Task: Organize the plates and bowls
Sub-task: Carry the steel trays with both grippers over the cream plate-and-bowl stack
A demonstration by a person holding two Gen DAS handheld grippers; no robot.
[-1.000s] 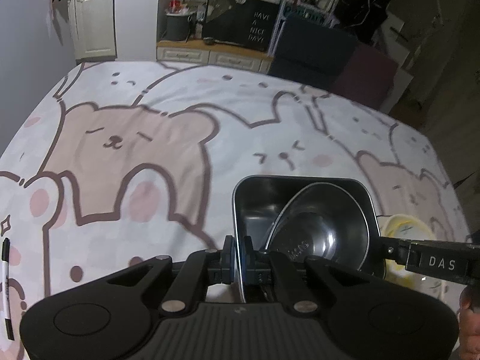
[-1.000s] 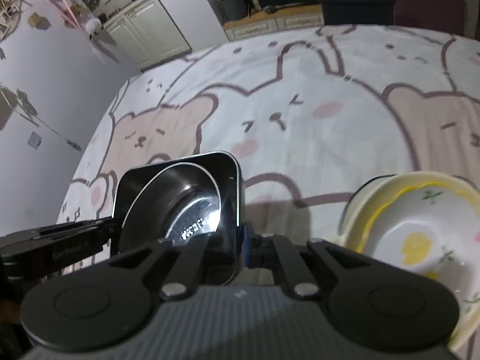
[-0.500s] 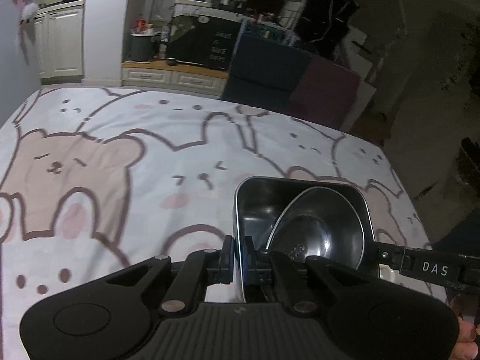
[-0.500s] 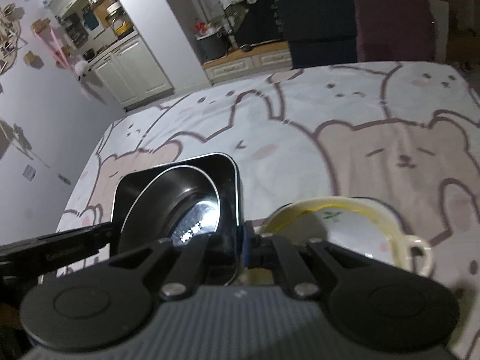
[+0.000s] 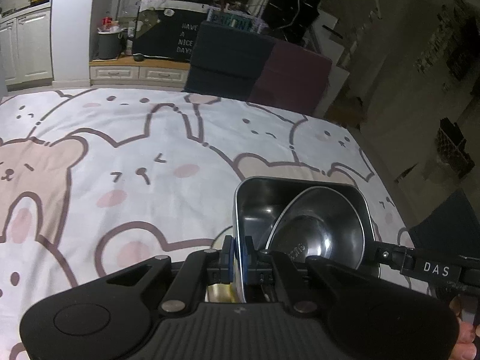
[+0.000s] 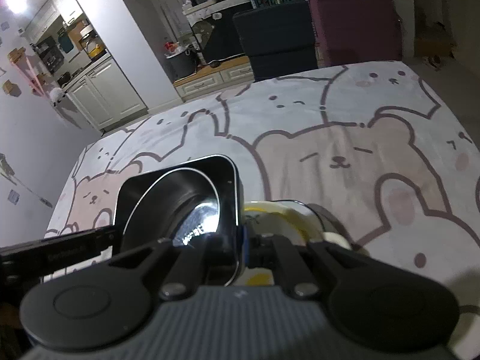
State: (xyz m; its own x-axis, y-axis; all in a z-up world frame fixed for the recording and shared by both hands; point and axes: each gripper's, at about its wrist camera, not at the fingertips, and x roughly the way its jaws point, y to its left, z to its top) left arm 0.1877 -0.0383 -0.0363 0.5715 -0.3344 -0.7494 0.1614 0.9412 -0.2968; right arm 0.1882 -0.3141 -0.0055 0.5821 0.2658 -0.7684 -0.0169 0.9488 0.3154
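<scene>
The yellow-rimmed bowl (image 6: 282, 213) (perhaps handled) sits mostly hidden behind the right gripper (image 6: 243, 252).

Between your two grippers: square tray (image 5: 303, 198) with round bowl (image 5: 318, 234) inside | left gripper (image 5: 238, 255) on its left wall, right gripper (image 6: 241, 249) on its right wall | under its right side: ceramic bowl (image 6: 279, 216) on bedsheet (image 5: 150, 165) | behind the bed: sofa (image 5: 258, 69).

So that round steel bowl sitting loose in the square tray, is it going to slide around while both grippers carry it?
Probably. The bowl leans tilted inside the tray, unclamped; polished steel looks slippery. The left gripper and right gripper pinch only opposite tray rims, so tipping may shift it.
</scene>
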